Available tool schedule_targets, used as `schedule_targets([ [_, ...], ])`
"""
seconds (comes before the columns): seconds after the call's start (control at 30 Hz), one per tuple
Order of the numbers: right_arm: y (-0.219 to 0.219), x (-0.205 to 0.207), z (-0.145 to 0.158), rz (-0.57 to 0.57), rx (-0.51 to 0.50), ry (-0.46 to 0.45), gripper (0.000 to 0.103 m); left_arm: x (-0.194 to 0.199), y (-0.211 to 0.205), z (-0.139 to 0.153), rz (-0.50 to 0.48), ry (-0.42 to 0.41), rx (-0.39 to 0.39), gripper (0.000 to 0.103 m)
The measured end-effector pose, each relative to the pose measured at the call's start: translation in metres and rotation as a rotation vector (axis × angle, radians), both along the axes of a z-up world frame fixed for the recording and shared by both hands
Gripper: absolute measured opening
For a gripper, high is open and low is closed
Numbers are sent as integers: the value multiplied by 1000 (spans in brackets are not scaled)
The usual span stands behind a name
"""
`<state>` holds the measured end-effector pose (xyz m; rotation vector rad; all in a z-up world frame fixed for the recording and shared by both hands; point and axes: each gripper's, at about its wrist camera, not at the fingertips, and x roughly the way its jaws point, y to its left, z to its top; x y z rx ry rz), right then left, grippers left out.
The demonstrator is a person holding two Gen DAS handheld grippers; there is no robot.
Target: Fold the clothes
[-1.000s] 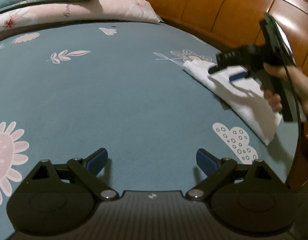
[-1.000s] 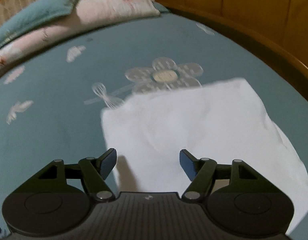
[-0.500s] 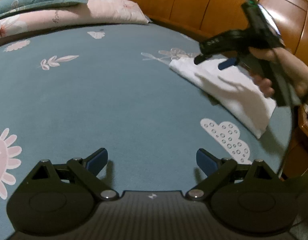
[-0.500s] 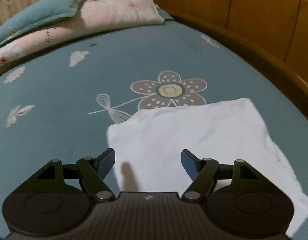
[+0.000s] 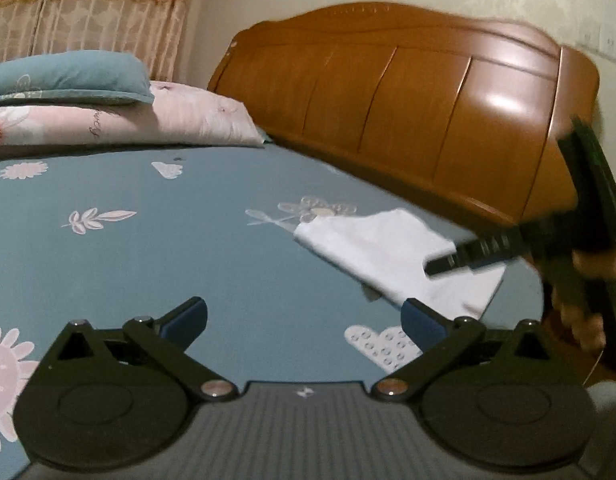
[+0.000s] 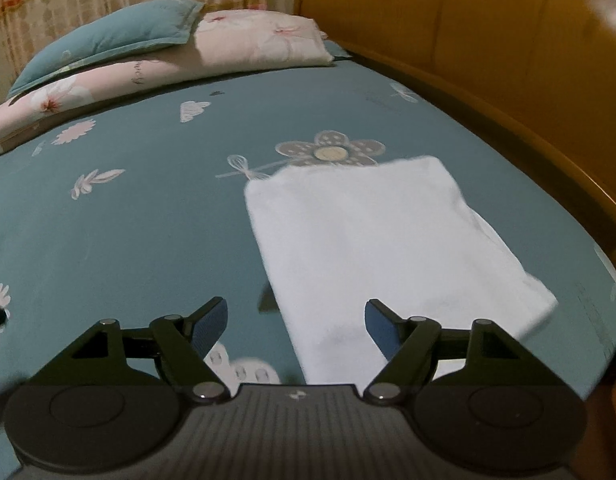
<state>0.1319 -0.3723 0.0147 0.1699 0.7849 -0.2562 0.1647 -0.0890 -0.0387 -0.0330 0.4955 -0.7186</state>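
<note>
Showing, left wrist view: left gripper [image 5: 303, 316] with jaws spreading to full width, nothing between the blue pads; folded white garment [image 5: 392, 258], soft and rectangular, flat on the teal floral bedsheet [image 5: 147, 264] near the glossy wooden headboard [image 5: 408, 112]; right gripper [image 5: 440, 266] blurred above the garment's near edge, gripped by a hand [image 5: 584, 316]. Cursive writing on the pink pillow [image 5: 179, 120], too small to read; teal pillow [image 5: 67, 76] stacked on top.

Right wrist view: right gripper [image 6: 295, 322], jaws widening and empty, hovering over the garment's [image 6: 372, 248] near corner; garment smooth, neat-edged, partly covering a grey printed flower [image 6: 332, 150].
</note>
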Motion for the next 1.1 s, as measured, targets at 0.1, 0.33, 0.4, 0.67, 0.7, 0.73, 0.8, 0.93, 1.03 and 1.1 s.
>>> schedule_targets([
  [0.1,0,-22,-3,-33,17,-12,80,5,-1,3,-2,39,29,102],
  [0.33,20,-60,-18,-39,28,-4,80,-7,-9,5,-48,7,22,102],
  [0.4,26,-68,-22,-30,33,2,80,-13,-14,6,-66,-19,45,102],
  [0.67,43,-90,-33,-15,33,20,80,-26,-28,1,-104,-15,61,102],
  [0.7,44,-92,-34,-17,34,19,80,-27,-30,0,-103,-17,66,102],
  [0.73,45,-93,-34,-19,35,18,80,-29,-31,0,-102,-19,71,102],
  [0.8,46,-97,-35,-23,37,17,80,-28,-33,-2,-106,11,85,102],
  [0.93,49,-100,-33,-32,24,18,81,-22,-36,-7,-133,109,112,102],
  [1.03,50,-100,-30,-38,7,16,84,-18,-33,-11,-155,166,119,102],
  [1.1,51,-100,-28,-42,0,19,86,-17,-31,-13,-164,192,120,102],
])
